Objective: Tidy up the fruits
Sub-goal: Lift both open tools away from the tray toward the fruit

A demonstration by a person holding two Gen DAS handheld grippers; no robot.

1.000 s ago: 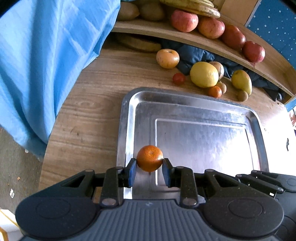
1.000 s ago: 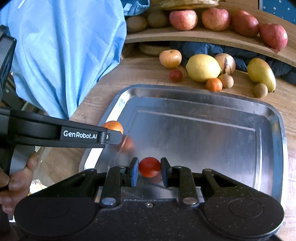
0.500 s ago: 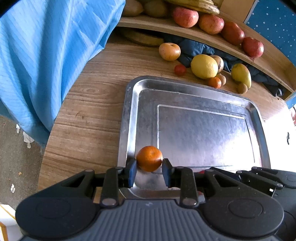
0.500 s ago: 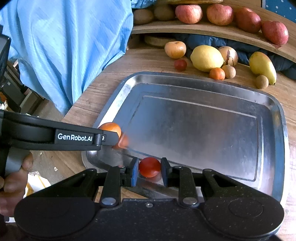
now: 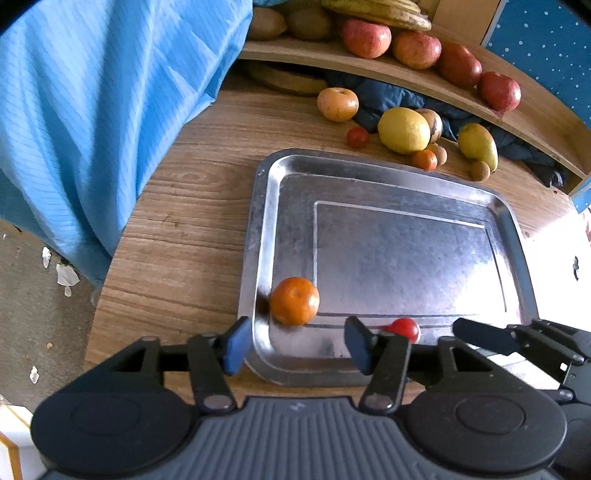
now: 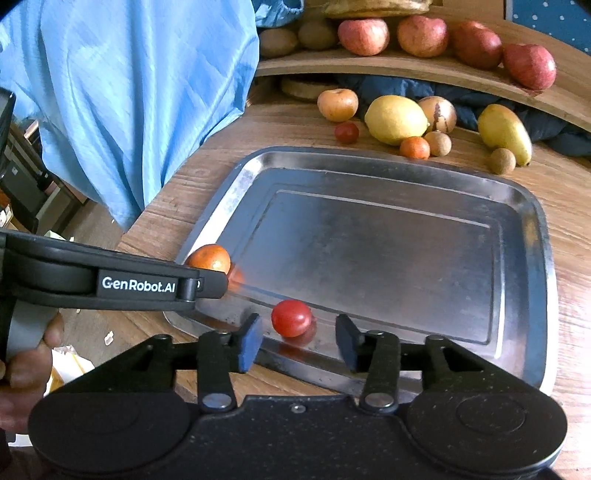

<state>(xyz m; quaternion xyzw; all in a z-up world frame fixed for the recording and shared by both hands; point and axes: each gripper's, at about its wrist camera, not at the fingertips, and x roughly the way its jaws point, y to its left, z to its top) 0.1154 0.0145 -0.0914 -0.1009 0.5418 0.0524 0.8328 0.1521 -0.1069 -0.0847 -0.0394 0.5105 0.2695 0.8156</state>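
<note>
A steel tray (image 5: 509, 221) (image 6: 539, 221) lies on the wooden table. An orange mandarin (image 5: 294, 301) (image 6: 209, 258) rests in the tray's near left corner. A small red tomato (image 5: 405, 329) (image 6: 291, 317) rests on the tray's near edge to its right. My left gripper (image 5: 295, 343) is open and empty, just behind the mandarin. My right gripper (image 6: 297, 339) is open and empty, just behind the tomato. The left gripper's body (image 6: 110, 284) partly hides the mandarin in the right wrist view.
Loose fruit lies beyond the tray: a lemon (image 5: 403, 130), a yellow-orange apple (image 5: 337, 104), a small tomato (image 5: 357, 137), a small mandarin (image 5: 424, 159), a mango (image 5: 477, 144). Red apples (image 6: 421, 35) sit on a curved shelf. Blue cloth (image 5: 110, 110) hangs at left past the table edge.
Both grippers have opened and drawn back. The mandarin and the tomato now lie free on the tray's near edge.
</note>
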